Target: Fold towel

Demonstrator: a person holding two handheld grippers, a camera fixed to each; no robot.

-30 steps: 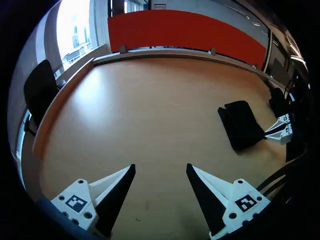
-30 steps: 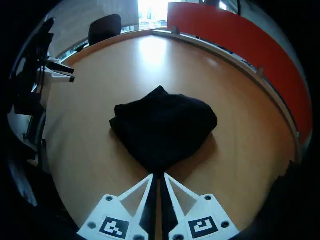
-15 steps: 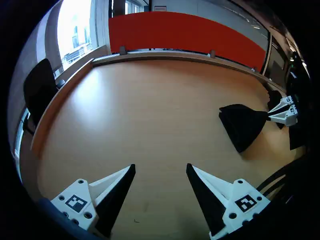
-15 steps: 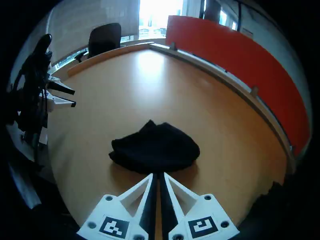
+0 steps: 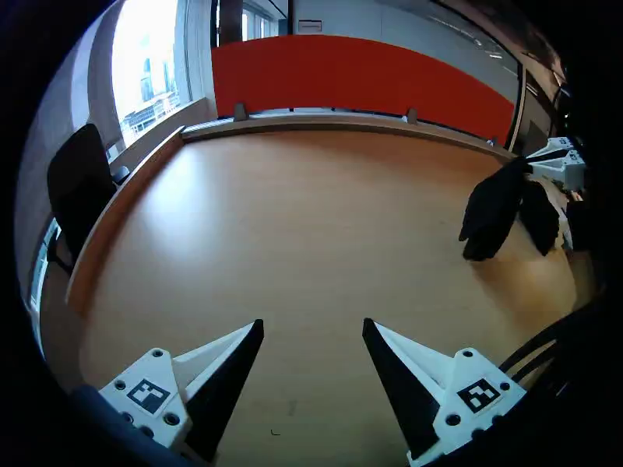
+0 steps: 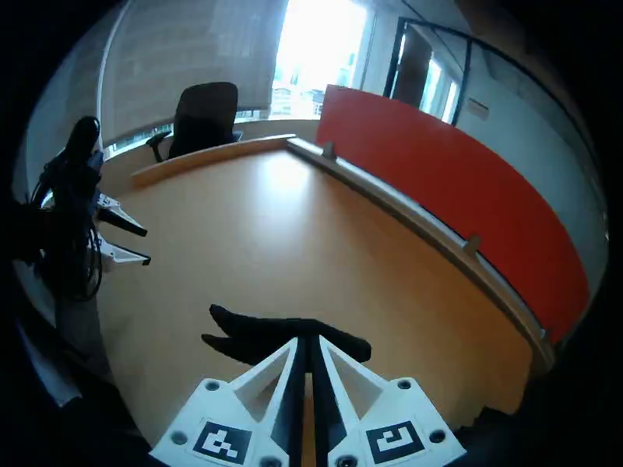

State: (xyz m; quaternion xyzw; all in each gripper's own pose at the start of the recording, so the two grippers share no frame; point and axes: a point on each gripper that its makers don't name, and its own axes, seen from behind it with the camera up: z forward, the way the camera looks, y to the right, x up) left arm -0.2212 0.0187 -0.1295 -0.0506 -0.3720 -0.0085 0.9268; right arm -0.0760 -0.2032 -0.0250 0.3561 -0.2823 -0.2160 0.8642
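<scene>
The towel (image 5: 491,210) is plain black with no pattern, and the desk (image 5: 311,218) is a warm orange-brown wood tone, paler where window light glares on it. The left tool (image 5: 311,323) and the right tool (image 6: 310,340) are white with black inner finger faces, each finger base carrying one of the square black-and-white markers (image 5: 148,395). The partition (image 5: 350,74) is flat red, and the chair (image 5: 74,183) is black.

The left tool (image 5: 311,323) hovers over the worktop (image 5: 311,210), jaws spread, while the right tool (image 6: 310,342), raised above it, pinches the towel (image 6: 249,338).
</scene>
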